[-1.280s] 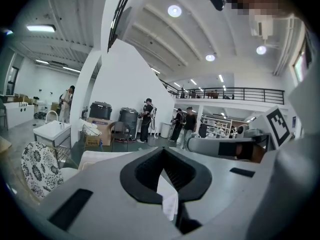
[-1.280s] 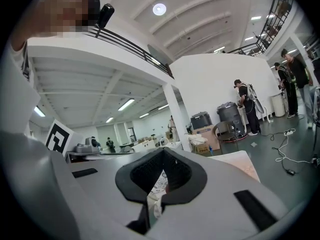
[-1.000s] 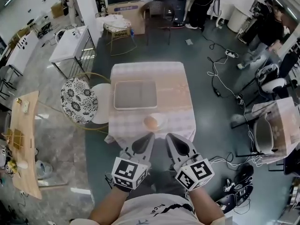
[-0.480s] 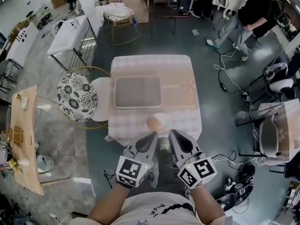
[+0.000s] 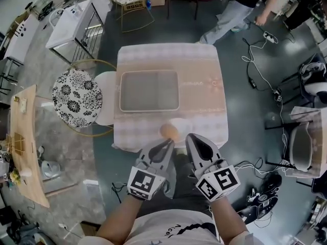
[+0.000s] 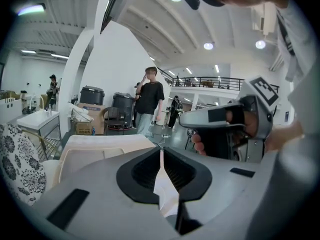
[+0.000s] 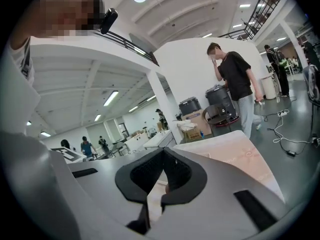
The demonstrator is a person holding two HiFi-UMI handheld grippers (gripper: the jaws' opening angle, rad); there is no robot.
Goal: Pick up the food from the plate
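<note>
A round orange-brown piece of food (image 5: pixel 167 131) lies on a white plate (image 5: pixel 182 125) at the near edge of a table (image 5: pixel 204 86) with a pale checked cloth. Both grippers hover just short of that edge. My left gripper (image 5: pixel 168 143) points at the food from just below it, jaws closed together with nothing between them. My right gripper (image 5: pixel 192 138) sits beside it, below the plate, also shut and empty. In the left gripper view the closed tips (image 6: pixel 161 153) face the table, and the right gripper (image 6: pixel 225 121) shows in a hand.
A grey tray (image 5: pixel 149 91) lies in the table's middle. A floral round chair (image 5: pixel 76 98) and a white stool (image 5: pixel 104 105) stand at the table's left. Cables (image 5: pixel 255 60) run over the floor on the right. A person (image 5: pixel 240 1) stands beyond the far edge.
The view and both grippers have moved forward toward the table's near edge and the plate. The person at the back has walked leftward. Both grippers stayed shut.
</note>
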